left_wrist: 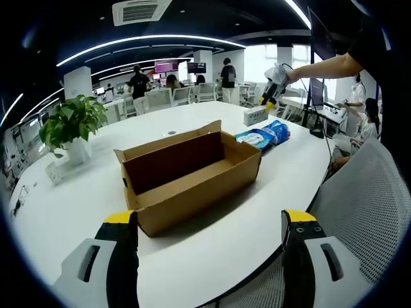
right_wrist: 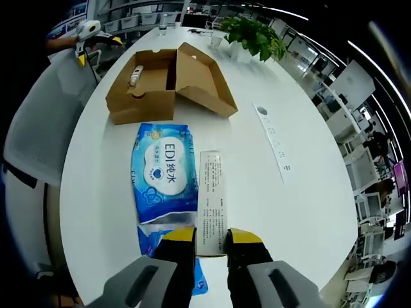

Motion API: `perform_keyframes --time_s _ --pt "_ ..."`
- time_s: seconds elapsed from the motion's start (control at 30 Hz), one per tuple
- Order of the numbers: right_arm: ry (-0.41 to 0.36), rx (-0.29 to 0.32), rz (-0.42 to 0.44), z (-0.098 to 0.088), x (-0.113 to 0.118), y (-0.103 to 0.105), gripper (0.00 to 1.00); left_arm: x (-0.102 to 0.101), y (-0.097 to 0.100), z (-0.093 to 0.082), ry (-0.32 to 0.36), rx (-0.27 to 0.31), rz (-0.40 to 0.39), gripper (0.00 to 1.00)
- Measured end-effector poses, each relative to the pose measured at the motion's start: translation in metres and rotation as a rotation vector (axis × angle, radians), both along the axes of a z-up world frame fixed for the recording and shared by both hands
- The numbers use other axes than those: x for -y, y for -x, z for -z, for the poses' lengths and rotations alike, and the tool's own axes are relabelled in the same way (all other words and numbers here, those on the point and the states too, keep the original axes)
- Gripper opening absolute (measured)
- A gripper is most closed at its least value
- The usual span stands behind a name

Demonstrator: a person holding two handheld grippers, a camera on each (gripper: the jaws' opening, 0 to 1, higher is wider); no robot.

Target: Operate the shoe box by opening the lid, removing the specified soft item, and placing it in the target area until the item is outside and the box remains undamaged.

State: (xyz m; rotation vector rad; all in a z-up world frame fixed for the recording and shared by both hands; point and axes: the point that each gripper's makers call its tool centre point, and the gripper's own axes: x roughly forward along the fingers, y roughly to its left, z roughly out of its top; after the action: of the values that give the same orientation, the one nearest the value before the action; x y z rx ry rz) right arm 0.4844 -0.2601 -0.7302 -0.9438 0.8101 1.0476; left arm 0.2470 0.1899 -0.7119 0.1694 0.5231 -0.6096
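right gripper (right_wrist: 210, 236): yellow-tipped jaws clamped on the near end of a long narrow white carton with printed text (right_wrist: 211, 199), which lies flat on the white oval table (right_wrist: 302, 212). touching its left edge: a blue soft plastic wipes pack with a white label panel (right_wrist: 162, 172), flat, glossy, outside the box. just beyond it, the brown cardboard shoe box (right_wrist: 154, 86), lid swung open to the right, a small pale item inside at the far end. left gripper (left_wrist: 209, 221): jaws wide apart, nothing between them, hanging over the table edge short of the box. potted green plant (left_wrist: 72, 125) further back.
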Motion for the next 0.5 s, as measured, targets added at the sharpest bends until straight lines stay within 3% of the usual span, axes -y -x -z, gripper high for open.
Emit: perform_keyframes --time_s 0.5 --pt "0.056 -0.041 0.032 0.032 0.028 -0.009 0.13 -0.003 -0.001 0.002 0.004 -0.014 -0.015 0.95"
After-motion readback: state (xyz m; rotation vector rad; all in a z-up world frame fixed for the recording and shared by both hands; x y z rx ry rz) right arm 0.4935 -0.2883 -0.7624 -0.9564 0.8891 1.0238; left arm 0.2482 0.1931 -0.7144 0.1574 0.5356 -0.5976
